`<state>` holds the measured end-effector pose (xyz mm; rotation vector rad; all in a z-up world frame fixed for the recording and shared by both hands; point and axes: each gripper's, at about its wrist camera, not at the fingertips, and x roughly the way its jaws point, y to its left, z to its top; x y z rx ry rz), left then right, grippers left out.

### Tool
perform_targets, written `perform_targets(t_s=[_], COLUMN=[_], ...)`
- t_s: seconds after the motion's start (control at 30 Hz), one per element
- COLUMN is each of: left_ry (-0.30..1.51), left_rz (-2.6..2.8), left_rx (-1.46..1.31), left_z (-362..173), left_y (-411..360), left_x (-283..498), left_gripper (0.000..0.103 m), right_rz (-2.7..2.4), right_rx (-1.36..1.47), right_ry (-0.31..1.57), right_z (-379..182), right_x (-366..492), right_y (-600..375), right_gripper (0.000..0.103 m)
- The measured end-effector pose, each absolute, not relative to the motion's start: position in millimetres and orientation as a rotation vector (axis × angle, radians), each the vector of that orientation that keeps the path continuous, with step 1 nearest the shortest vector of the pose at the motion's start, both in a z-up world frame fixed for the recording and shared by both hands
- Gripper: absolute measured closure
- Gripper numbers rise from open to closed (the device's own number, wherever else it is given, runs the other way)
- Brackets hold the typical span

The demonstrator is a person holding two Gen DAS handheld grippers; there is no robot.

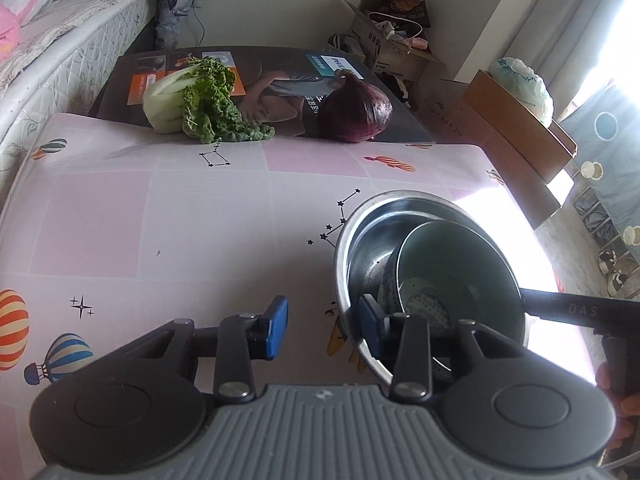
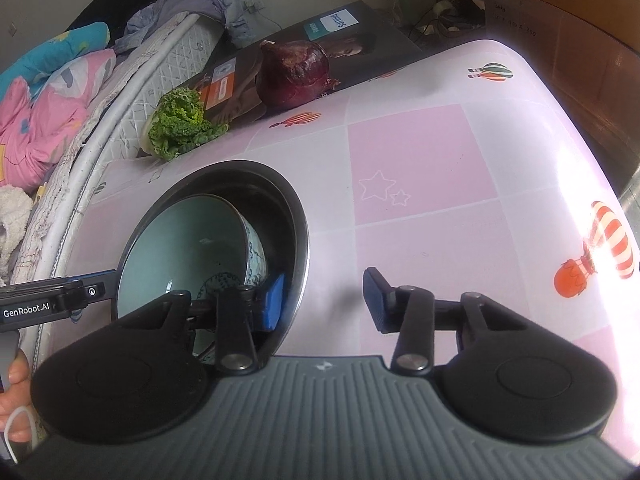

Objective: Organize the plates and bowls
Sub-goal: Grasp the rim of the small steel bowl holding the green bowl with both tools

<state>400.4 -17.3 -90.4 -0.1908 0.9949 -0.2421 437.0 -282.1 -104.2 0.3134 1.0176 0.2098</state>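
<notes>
Steel basin (image 1: 362,220) sits on the pink balloon-print tablecloth (image 1: 160,208), mouth up, near the table's bright window-side edge in the left wrist view. Inside it a pale green ceramic bowl (image 1: 452,264) lies tipped on its side, not upright: its mouth faces up and toward the cameras, its blue-patterned outer wall (image 2: 256,256) leans on the basin's inner wall. Bowl's round axis runs slanted rather than vertical. A patterned disc shows at the bowl's bottom (image 1: 430,308).

Left gripper (image 1: 324,330) straddles the basin's near rim: one blue pad (image 1: 370,326) inside the basin, the other blue pad (image 1: 278,328) outside over the cloth. Jaws partly open, rim between them; gap still visible on the outer side, so pads not pressing on both faces. Nothing lifted.

Right gripper (image 2: 324,300) does the same on the opposite rim: one blue pad (image 2: 274,300) inside the basin just beside the rim wall (image 2: 302,240), the other dark pad (image 2: 374,300) outside, clear of the basin over the cloth. Jaws partly open, no firm grip seen.

Each view catches the other gripper's black body coming in from the side (image 1: 576,312) (image 2: 44,300), with a bit of the person's hand (image 2: 16,400) at the edge.

At the table's far edge: a leafy green cabbage (image 1: 192,100) and a red onion (image 1: 356,114), both on a dark printed carton (image 1: 280,76), well apart from the basin. Bed with quilted mattress (image 1: 72,52) beside the table.
</notes>
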Motion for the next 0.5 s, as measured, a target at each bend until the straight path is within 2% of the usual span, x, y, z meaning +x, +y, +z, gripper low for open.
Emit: perform_targets(t_s=[0.23,0.37,0.43,0.47,0.5], left_ry=[1.018,1.016,1.013,1.013,1.011], left_rz=[-0.251,-0.267,-0.28,-0.287,-0.277], left_rx=[-0.16,-0.168,-0.165,-0.16,-0.145], left_z=[-100,-99,-98,-97,-96], left_y=[-27,-28,-30,-33,-36], left_x=[407,407,405,405,404], left_gripper=[0.066,0.075,0.082,0.088,0.089], right_rz=[0.22,0.235,0.256,0.271,0.267], right_rx=[0.334,0.358,0.381,0.39,0.383], right_ry=[1.02,1.012,1.01,1.008,1.005], right_z=[-111,-113,-113,-113,-112], right_x=[447,447,447,446,446], right_y=[-275,-277,-277,-276,-274], right_gripper=[0.08,0.085,0.092,0.093,0.093])
